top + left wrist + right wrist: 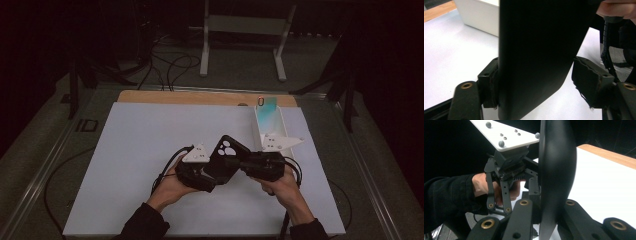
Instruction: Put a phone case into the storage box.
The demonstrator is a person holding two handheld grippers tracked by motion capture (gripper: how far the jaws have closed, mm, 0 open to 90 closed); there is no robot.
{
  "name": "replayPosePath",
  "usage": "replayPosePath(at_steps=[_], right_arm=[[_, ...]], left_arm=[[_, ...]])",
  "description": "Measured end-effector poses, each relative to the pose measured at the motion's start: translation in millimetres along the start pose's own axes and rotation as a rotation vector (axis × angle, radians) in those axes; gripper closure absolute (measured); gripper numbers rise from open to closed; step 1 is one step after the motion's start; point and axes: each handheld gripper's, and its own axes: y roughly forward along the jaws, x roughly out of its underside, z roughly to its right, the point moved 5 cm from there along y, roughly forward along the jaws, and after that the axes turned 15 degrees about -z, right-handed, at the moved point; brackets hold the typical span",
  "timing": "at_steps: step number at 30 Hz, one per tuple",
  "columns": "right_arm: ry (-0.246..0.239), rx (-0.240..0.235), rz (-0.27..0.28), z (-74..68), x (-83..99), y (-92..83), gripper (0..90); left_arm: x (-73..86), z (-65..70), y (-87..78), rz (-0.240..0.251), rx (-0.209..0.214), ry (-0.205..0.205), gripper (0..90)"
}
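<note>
A black phone case [227,150] with round camera cut-outs is held upright over the white mat, between both grippers. My right gripper [236,163] comes in from the right and is shut on the case; in the right gripper view the case [556,165] stands edge-on between its jaws [549,213]. My left gripper [215,174] reaches in from the left. In its own view the case [539,50] stands between the jaws of the left gripper [536,85]. The left pad [489,85] touches its edge and the right pad [589,83] sits a sliver away.
A white tray [261,131] stands at the back right of the mat, with a teal card [268,104] upright at its far end. A wooden strip [200,97] runs behind the white mat [145,135]. A white stand [245,25] and cables lie on the floor beyond.
</note>
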Motion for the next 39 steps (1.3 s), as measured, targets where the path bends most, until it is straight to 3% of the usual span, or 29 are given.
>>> replayPosePath(at_steps=[6,12,19,24,26,30,31,34,39], right_arm=[[0.001,0.016,-0.002,3.1,0.1,-2.3,85.3],[-0.02,0.066,-0.022,7.1,-0.1,-4.5,83.6],[-0.037,0.103,-0.038,10.5,-1.2,-3.3,73.5],[-0.034,0.111,-0.029,10.1,-1.6,-2.7,62.1],[-0.042,0.111,-0.02,9.3,-2.2,-1.6,54.1],[-0.049,0.146,-0.014,7.7,-3.1,0.9,41.5],[-0.051,0.154,-0.012,8.0,-3.3,1.0,32.7],[-0.031,0.191,-0.029,9.9,-2.3,2.5,20.7],[0.021,0.227,-0.031,13.5,0.0,4.0,13.3]], left_arm=[[0.9,-0.6,-1.8,0.003,-0.008,0.009,39.7],[3.9,1.3,0.5,-0.014,0.004,0.025,49.5],[7.6,4.4,4.1,-0.043,0.002,0.053,62.1],[8.2,4.1,4.8,-0.042,0.011,0.05,74.8],[7.8,4.2,5.4,-0.04,-0.007,0.047,79.4],[7.7,5.1,5.9,-0.042,-0.016,0.054,80.0],[7.6,5.0,5.3,-0.034,-0.016,0.057,80.2],[6.9,3.3,3.8,-0.029,-0.031,0.048,80.5],[7.0,-0.1,3.0,-0.032,-0.065,0.023,80.6]])
